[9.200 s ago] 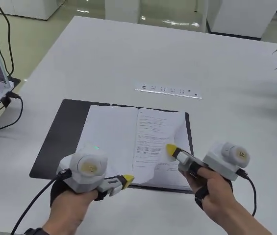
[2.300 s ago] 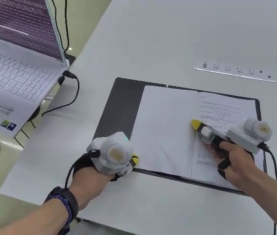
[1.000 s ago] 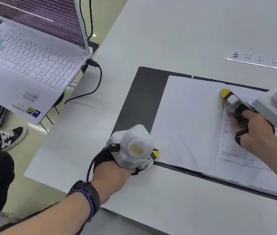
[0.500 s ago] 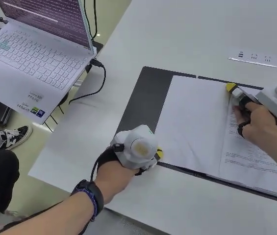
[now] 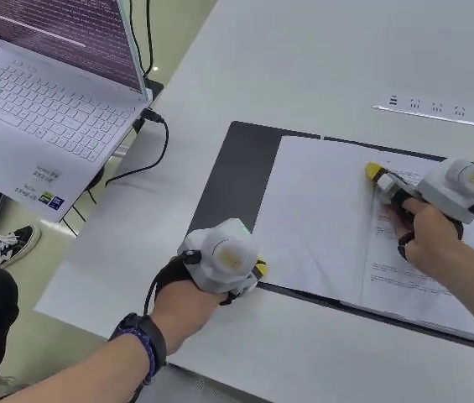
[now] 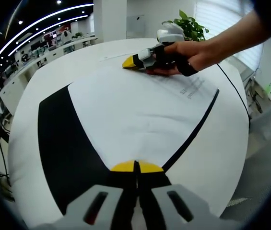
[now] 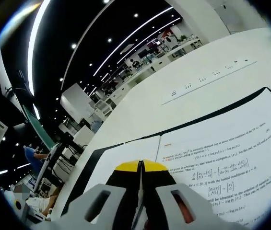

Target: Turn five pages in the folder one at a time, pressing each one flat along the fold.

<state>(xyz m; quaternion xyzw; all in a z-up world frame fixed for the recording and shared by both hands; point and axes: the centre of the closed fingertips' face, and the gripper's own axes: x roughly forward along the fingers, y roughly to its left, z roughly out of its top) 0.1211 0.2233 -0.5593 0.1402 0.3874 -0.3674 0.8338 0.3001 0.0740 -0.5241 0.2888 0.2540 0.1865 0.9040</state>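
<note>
Head view: the folder (image 5: 235, 180) lies open on the table (image 5: 304, 67). The left gripper (image 5: 257, 269), forearm reaching in from near-left, rests at its near edge. The right gripper (image 5: 373, 171) lies low, pointing left at the fold (image 5: 367, 252).
Left gripper view: jaws together, empty, at the blank page (image 6: 140, 110).
Right gripper view: jaws together, empty, on the fold.

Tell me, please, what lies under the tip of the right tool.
The right tool, shut, rests on the fold of the open folder, between a blank page and a printed page. Anything beneath those pages is covered.
</note>
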